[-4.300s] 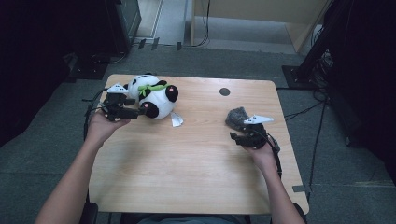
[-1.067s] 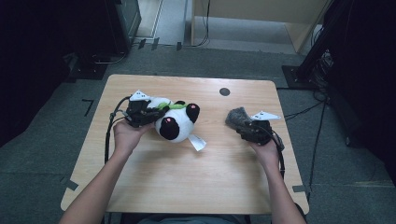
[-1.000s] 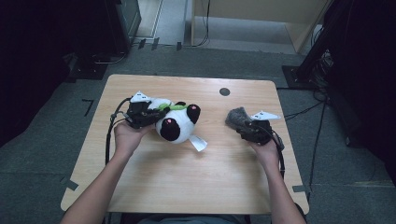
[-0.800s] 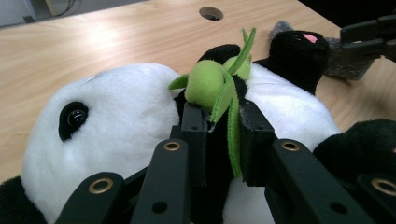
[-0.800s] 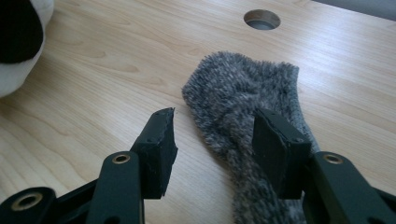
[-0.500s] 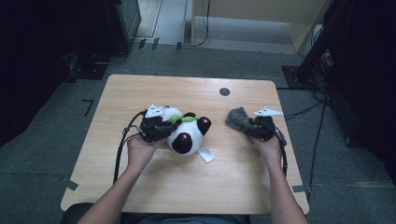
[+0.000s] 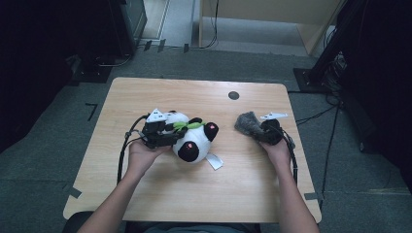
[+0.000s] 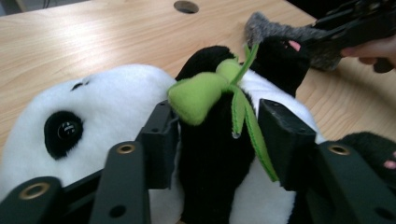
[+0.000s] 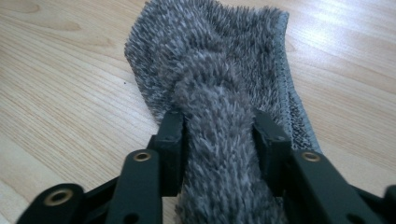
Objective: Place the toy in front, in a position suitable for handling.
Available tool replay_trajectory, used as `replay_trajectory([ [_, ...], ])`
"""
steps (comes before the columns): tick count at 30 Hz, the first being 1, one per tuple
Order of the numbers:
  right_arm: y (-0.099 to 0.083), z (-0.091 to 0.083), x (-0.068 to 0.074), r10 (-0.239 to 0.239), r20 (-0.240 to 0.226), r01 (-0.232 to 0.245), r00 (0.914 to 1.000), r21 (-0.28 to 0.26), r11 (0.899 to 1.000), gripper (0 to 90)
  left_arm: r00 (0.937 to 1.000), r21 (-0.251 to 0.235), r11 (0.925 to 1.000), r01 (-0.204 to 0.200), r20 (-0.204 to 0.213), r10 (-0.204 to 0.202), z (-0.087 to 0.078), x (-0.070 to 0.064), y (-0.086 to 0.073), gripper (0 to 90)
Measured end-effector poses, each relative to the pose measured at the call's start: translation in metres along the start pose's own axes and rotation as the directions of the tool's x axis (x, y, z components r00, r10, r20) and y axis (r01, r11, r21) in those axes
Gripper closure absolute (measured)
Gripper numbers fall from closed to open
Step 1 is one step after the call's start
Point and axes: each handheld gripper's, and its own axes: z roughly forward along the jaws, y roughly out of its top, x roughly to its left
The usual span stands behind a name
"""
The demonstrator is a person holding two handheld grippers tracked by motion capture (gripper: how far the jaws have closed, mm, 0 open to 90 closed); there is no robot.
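Note:
A black and white plush panda with a green bow lies near the middle of the wooden table. My left gripper is shut on the panda, its jaws squeezing the black body just under the bow. A white tag sticks out below the toy. To the right, my right gripper is shut on a grey fuzzy cloth; the right gripper view shows a bunched fold of the cloth pinched between the jaws, the rest lying flat on the table.
A round dark cable hole sits in the table near its far edge. Cables trail from both grippers along the forearms. Dark equipment and floor surround the table. The other gripper and hand appear beyond the panda in the left gripper view.
My left gripper has carried the panda from the table's far left toward the centre and nearer the grey cloth. The right gripper has stayed almost in place, holding the cloth.

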Motion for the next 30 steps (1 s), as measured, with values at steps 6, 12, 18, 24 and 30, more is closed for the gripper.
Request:
replay_trajectory([
  [6,0.001,-0.001,-0.002,0.023,-0.014,-0.023,0.9996,0.004,1.0,73.7,0.9992,0.012,0.9999,-0.008,0.039,0.007,-0.002,0.005,-0.001,41.1],
  [12,0.01,-0.019,0.003,0.064,-0.059,-0.067,0.9962,-0.044,0.997,74.7,0.9988,0.008,0.9993,-0.038,0.032,0.037,-0.01,0.01,-0.001,37.0],
  [18,0.024,-0.045,0.034,0.057,-0.107,-0.064,0.9927,-0.06,0.996,74.7,0.9983,0.018,0.9993,-0.034,0.047,0.033,-0.024,0.024,-0.001,35.7],
  [24,0.032,-0.06,0.059,0.021,-0.138,-0.033,0.9902,-0.087,0.996,74.6,0.9983,-0.002,0.9987,-0.051,0.03,0.051,-0.036,0.041,-0.005,35.1],
  [30,0.046,-0.077,0.085,-0.011,-0.197,-0.015,0.9803,-0.127,0.992,74.5,0.9989,-0.014,0.9995,-0.027,0.038,0.028,-0.046,0.062,-0.011,35.1],
])
